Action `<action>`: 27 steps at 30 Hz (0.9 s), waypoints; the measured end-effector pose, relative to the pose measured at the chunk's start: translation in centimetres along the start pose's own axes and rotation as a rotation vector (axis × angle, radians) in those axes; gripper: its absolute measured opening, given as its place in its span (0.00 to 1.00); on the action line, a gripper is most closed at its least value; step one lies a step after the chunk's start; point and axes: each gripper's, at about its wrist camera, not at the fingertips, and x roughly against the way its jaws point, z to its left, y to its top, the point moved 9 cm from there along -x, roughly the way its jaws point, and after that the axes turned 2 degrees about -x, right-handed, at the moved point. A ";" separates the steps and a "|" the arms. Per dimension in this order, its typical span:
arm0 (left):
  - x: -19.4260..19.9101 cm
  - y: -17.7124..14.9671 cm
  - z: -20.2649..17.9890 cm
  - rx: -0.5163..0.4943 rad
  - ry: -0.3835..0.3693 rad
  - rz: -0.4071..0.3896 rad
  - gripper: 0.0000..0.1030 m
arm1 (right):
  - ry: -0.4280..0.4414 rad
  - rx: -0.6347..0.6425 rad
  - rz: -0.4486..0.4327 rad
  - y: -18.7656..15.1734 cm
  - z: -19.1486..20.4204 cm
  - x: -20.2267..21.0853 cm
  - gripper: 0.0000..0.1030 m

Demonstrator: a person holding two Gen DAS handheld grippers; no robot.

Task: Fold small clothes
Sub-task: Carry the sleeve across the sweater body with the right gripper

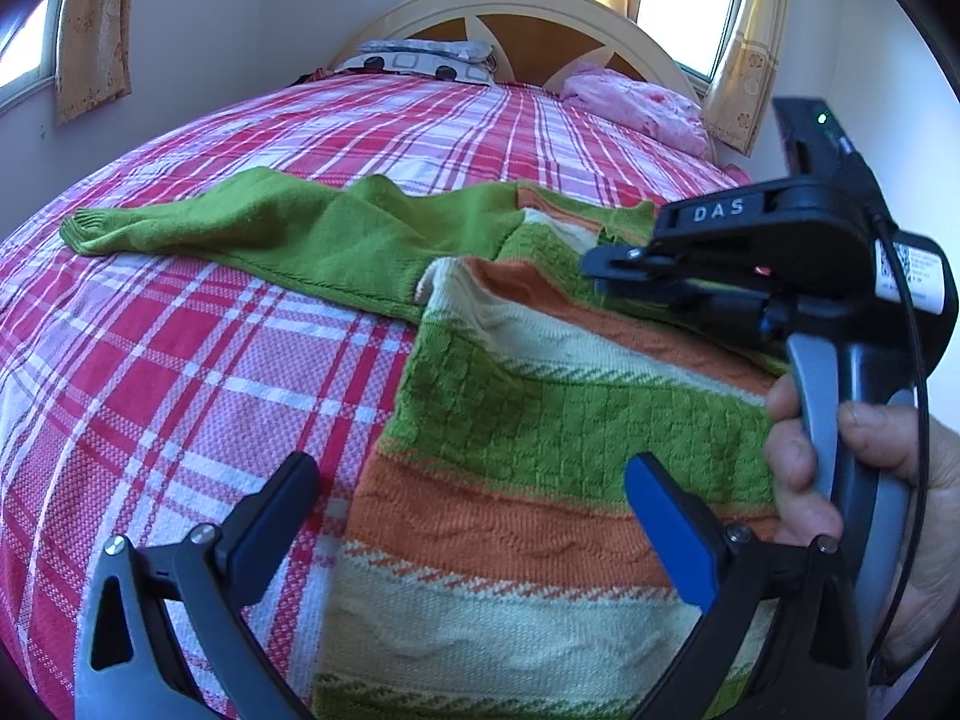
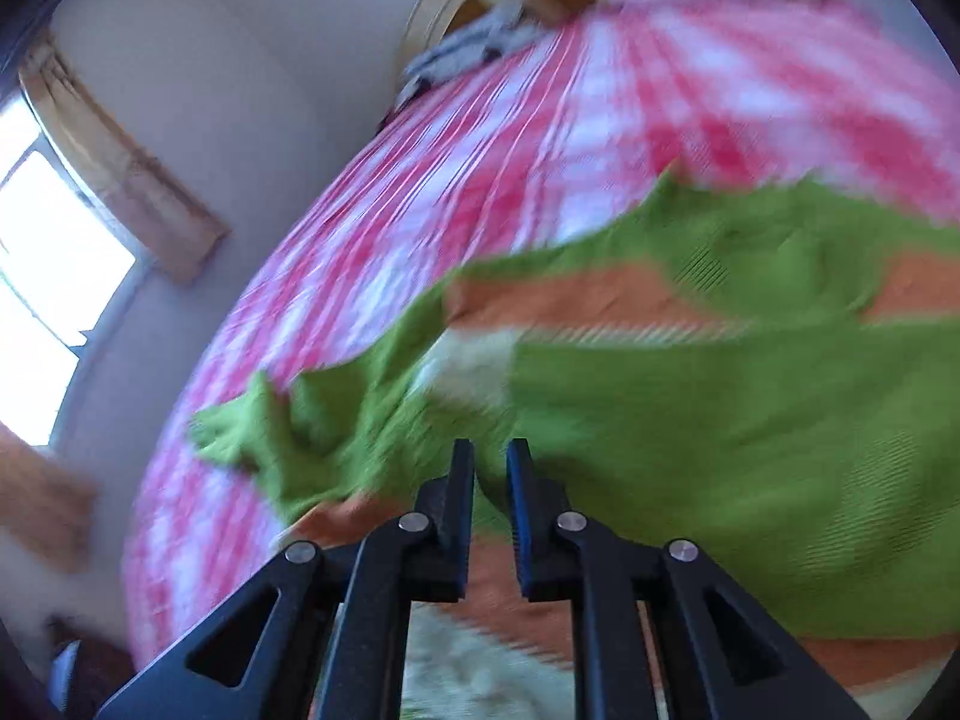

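Plaid bed (image 1: 210, 360) carries the sweater (image 1: 540, 420); left tongs (image 1: 474, 516) spread, right tongs (image 2: 489, 474) nearly together, seemingly empty; the sleeve (image 1: 240, 228) may flop back.

the green, orange and cream striped knit sweater (image 1: 540, 432) lies flat on the red and white plaid bedspread (image 1: 180, 360), w/ one green sleeve (image 1: 252, 228) stretched out to the left across the bed. behind it, at the arched wooden headboard (image 1: 510, 18), a grey patterned pillow (image 1: 420, 57) sits left and a crumpled pink cloth (image 1: 636, 102) right. yellow curtains (image 1: 96, 30) hang on the walls either side.
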 end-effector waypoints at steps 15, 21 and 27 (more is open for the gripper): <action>0.1 -0.1 0.0 0.001 0.001 0.003 1.00 | -0.243 0.097 -0.074 -0.9 -0.9 0.4 0.13; 0.7 0.1 0.6 0.027 -0.047 0.022 1.00 | -0.237 0.073 -0.056 -1.2 -0.8 1.1 0.13; 3.5 2.6 6.7 0.066 0.061 -0.032 1.00 | -0.053 -0.009 -0.191 -2.1 1.4 8.7 0.36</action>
